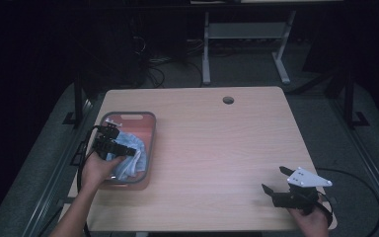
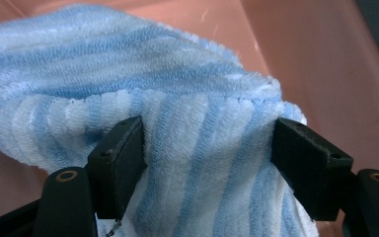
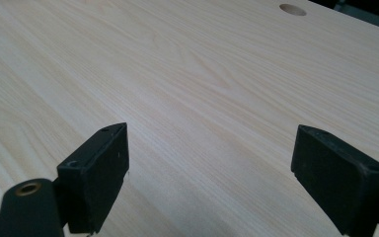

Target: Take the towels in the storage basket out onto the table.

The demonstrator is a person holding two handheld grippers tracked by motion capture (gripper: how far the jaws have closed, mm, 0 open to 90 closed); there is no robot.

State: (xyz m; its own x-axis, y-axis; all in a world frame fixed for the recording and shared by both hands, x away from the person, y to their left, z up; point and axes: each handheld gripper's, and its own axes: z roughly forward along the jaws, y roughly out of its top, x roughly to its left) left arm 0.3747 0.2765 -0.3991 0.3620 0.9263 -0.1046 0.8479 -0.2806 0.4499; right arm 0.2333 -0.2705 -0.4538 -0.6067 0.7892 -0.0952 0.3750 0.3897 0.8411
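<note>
A blue-and-white striped towel [image 1: 131, 159] lies bunched in a pink bin with a grey rim [image 1: 153, 132] at the table's left side. My left gripper [image 1: 121, 150] reaches down into the bin. In the left gripper view a thick fold of the towel [image 2: 177, 74] fills the gap of the left gripper [image 2: 207, 148]; the wide-set jaws stand on either side of it, their pads at its edges without squeezing it. The bin's pink wall [image 2: 321, 59] lies behind. My right gripper [image 1: 273, 178] hovers open over bare wood at the front right, nothing between the jaws of the right gripper [image 3: 209, 158].
The light wooden table [image 1: 217, 143] has a round cable hole [image 1: 228, 100] near its far edge, which is also in the right gripper view as the hole [image 3: 292, 9]. A cable trails off the right edge. Dark floor and a desk frame lie beyond the table.
</note>
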